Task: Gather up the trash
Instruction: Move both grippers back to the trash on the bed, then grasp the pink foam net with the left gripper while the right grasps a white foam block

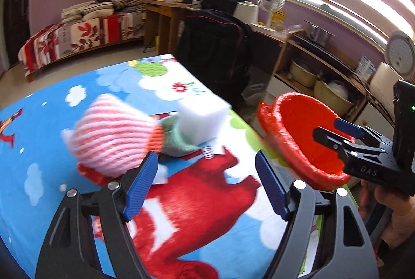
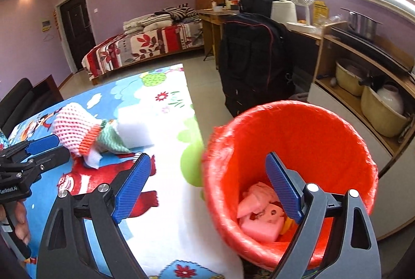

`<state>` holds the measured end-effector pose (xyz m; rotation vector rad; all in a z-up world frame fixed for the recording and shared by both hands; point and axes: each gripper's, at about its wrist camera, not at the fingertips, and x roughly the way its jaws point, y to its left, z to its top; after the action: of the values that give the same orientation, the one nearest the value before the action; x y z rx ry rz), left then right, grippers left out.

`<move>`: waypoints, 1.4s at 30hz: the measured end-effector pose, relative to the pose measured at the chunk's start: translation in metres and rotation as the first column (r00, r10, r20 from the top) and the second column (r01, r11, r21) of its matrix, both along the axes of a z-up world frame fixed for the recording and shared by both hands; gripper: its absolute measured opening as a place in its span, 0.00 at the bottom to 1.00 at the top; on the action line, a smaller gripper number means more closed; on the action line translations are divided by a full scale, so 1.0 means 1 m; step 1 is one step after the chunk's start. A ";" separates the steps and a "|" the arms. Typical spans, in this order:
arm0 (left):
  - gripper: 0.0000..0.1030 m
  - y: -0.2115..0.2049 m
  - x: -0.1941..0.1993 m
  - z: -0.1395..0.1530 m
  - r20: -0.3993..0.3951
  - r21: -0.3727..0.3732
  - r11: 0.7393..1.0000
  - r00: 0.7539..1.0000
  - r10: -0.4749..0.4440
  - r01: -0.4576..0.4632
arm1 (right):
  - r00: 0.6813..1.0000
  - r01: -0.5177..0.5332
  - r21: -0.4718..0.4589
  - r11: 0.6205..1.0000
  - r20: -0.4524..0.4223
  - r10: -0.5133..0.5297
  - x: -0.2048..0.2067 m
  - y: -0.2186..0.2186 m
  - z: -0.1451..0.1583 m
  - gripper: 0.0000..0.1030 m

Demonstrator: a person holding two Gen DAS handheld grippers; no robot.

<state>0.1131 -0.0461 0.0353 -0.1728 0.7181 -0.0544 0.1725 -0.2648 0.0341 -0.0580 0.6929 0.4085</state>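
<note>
On the cartoon-print table cloth (image 1: pixel 207 214) lie a pink-and-white knitted piece (image 1: pixel 114 133), a green knitted scrap (image 1: pixel 179 141), a white foam block (image 1: pixel 202 120) and a small metal spring (image 1: pixel 208 152). My left gripper (image 1: pixel 207 183) is open just short of them with nothing between its fingers; in the right wrist view the left gripper (image 2: pixel 49 150) sits beside the pink knitted piece (image 2: pixel 74 128). A bin with a red liner (image 2: pixel 298 139) stands at the table's right edge, with pink sponge pieces (image 2: pixel 259 214) inside. My right gripper (image 2: pixel 207 188) is open and empty over the bin's near rim.
A black suitcase (image 2: pixel 254 61) stands on the floor behind the bin. A wooden shelf with pots (image 2: pixel 363 87) runs along the right wall. A bed (image 2: pixel 145 45) is at the far wall. A person's hand (image 1: pixel 396 211) holds the right gripper.
</note>
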 end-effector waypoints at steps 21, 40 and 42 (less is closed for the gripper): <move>0.77 0.079 -0.031 0.000 0.003 0.007 0.981 0.981 0.194 -0.194 | 0.995 -0.100 -0.027 0.995 -0.012 0.100 -0.005 0.058 -0.003 0.82; 0.87 0.120 0.002 -0.015 -0.053 -0.019 0.972 0.971 0.231 -0.233 | 0.986 -0.164 -0.032 0.986 -0.021 0.163 0.025 0.093 -0.014 0.82; 0.87 0.122 0.009 -0.018 -0.063 -0.021 0.973 0.972 0.226 -0.228 | 0.985 -0.172 -0.032 0.985 -0.016 0.172 0.030 0.100 -0.014 0.82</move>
<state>0.1218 0.0754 0.0177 -0.2839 0.7542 0.1603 0.2023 -0.1648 0.0201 -0.1475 0.7104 0.5633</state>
